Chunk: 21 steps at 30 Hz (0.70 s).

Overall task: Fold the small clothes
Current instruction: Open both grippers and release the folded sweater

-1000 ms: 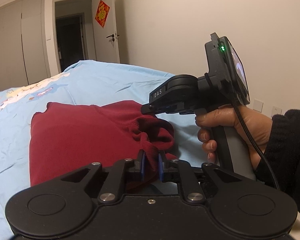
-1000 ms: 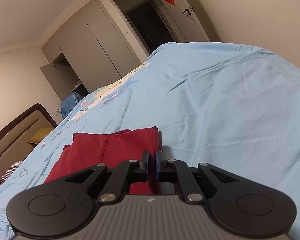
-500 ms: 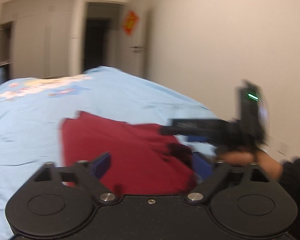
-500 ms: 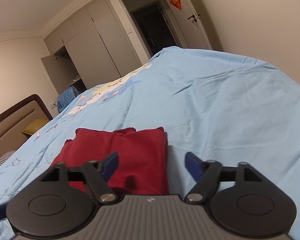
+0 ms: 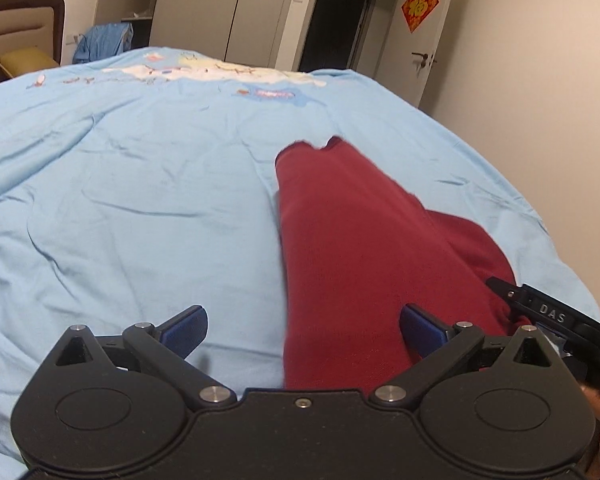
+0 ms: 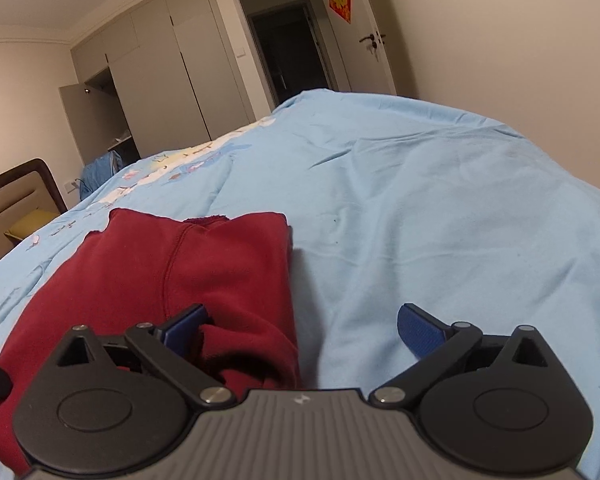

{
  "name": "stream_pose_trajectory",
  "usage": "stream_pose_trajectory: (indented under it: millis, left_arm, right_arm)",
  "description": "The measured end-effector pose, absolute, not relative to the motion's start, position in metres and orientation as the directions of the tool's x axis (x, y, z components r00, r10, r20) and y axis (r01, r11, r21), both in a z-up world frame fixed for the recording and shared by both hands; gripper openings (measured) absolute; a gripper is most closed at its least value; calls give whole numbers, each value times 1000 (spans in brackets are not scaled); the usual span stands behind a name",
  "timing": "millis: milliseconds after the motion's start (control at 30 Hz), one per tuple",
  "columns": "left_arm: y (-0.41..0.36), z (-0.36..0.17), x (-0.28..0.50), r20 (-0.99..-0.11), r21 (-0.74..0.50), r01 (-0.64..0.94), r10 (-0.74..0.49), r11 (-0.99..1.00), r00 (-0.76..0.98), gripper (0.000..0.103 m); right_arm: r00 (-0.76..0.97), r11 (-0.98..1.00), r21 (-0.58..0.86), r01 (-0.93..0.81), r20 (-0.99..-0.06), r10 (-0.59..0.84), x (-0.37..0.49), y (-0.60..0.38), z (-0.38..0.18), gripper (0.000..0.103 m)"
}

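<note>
The dark red folded garment (image 5: 364, 256) lies on the light blue bedspread (image 5: 140, 208), running from the centre of the left wrist frame down to its lower middle; in the right wrist frame the same garment (image 6: 172, 280) fills the lower left, with a seam down its top layer and a stacked folded edge on its right side

The left gripper (image 5: 302, 328) has its jaws spread wide and holds nothing: the left blue pad sits over bare bedspread, the right blue pad over the red cloth. The right gripper (image 6: 300, 328) is likewise spread wide and empty; its left pad (image 6: 184, 326) is just over a bunched fold of the garment, though contact cannot be told, and its right pad is over the bedspread

At the right edge of the left wrist frame the other gripper's black body carries the white letters "DAS" (image 5: 552, 311)

In the upper right of both frames a red diamond-shaped door decoration (image 5: 420, 5) with a gold character hangs on a white door. A wardrobe (image 6: 156, 72) in the upper left of the right wrist frame has one door open; its contents are too dark to make out. A printed cartoon band (image 5: 212, 72) crosses the far bedspread, unreadable
</note>
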<state>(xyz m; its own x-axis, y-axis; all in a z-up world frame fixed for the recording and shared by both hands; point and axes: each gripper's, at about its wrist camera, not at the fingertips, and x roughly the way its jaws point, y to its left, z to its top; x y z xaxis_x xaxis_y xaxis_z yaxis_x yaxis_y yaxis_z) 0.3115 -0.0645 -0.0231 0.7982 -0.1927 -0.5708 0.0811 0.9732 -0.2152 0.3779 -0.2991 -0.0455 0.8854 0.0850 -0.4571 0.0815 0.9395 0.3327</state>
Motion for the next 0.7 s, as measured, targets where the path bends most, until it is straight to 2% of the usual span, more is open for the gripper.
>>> stream_pose_trajectory:
  millis: [233, 700]
  left_arm:
    - [-52, -33, 309, -585, -261, 69, -215, 963, 782, 102]
    - [-52, -34, 310, -591, -272, 64, -219, 960, 777, 102]
  right_arm:
    - [897, 939, 335, 76, -434, 82, 369, -301, -50, 103]
    - [908, 935, 347, 76, -412, 79, 365, -303, -55, 103]
